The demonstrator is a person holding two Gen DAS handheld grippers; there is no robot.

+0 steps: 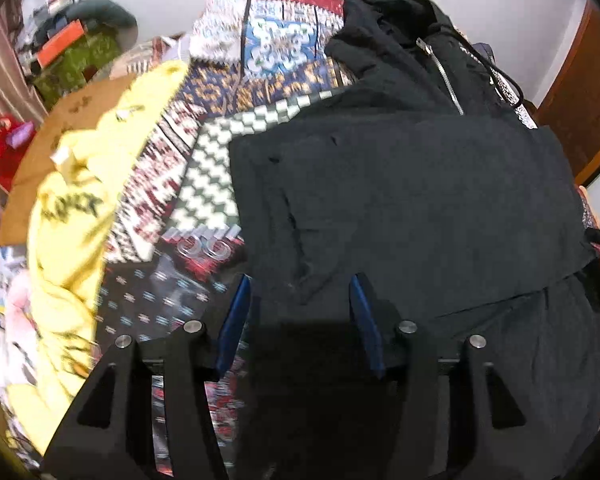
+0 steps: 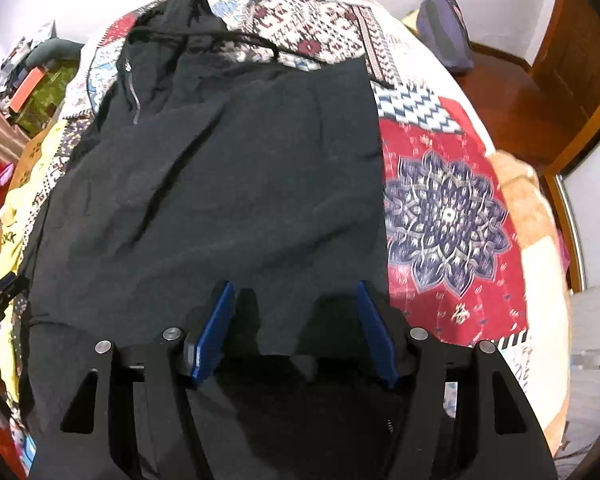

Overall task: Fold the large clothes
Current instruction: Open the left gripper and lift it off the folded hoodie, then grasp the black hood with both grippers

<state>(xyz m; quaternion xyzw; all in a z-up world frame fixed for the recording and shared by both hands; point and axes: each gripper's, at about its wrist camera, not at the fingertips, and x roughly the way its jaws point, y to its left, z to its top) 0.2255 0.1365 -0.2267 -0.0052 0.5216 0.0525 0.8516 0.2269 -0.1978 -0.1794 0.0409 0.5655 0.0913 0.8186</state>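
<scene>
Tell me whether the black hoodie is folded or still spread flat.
Partly folded. The black hoodie has a straight-edged layer lying doubled over its body, while the hood still lies spread out on the quilt.

Black hooded jacket (image 2: 228, 184), multicoloured patchwork quilt (image 2: 440, 208), yellow garment (image 1: 76, 216) with black print

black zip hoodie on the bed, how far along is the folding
Done: the black zip hoodie lies on the patchwork quilt with its lower part folded up as a flat panel. In hand: nothing; left gripper and right gripper are open above it. Left: remaining folds, hood still out, then the yellow printed garment.
</scene>
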